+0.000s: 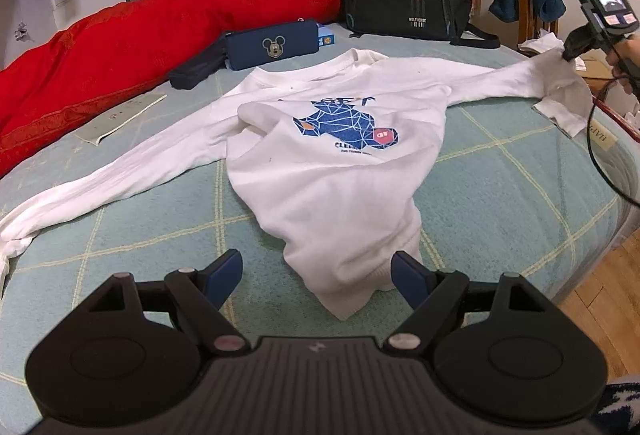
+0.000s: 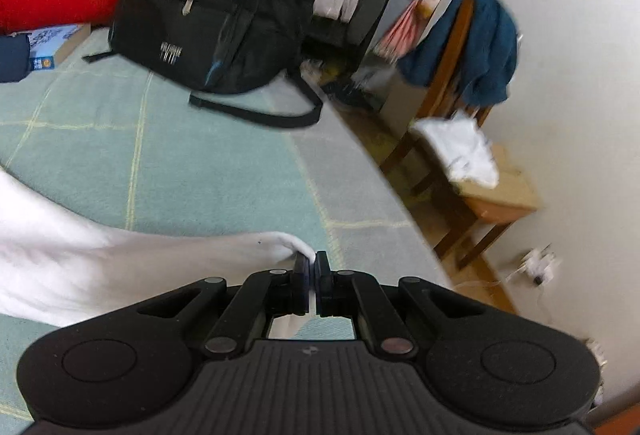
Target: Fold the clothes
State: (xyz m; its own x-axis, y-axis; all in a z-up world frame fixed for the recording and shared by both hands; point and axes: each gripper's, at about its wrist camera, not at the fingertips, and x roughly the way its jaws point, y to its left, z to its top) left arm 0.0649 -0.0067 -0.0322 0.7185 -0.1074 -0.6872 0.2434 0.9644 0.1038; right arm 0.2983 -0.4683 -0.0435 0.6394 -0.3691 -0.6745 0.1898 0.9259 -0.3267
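One white long-sleeved cotton sweatshirt (image 1: 332, 155) lay spread on the green checked bedspread (image 1: 500, 171). We judged it soft, light, floppy; cuffs and hem suit pinching. Our right gripper (image 2: 312, 261) pinched a sleeve end; our left gripper (image 1: 316, 271) gaped empty.

Left claw (image 1: 316, 277) angled downward, jaws spread wide, nothing between them. Right claw (image 2: 312, 267) also tilted down, jaws nearly closed, pinching white cloth, gripped by a hand (image 1: 624, 55).
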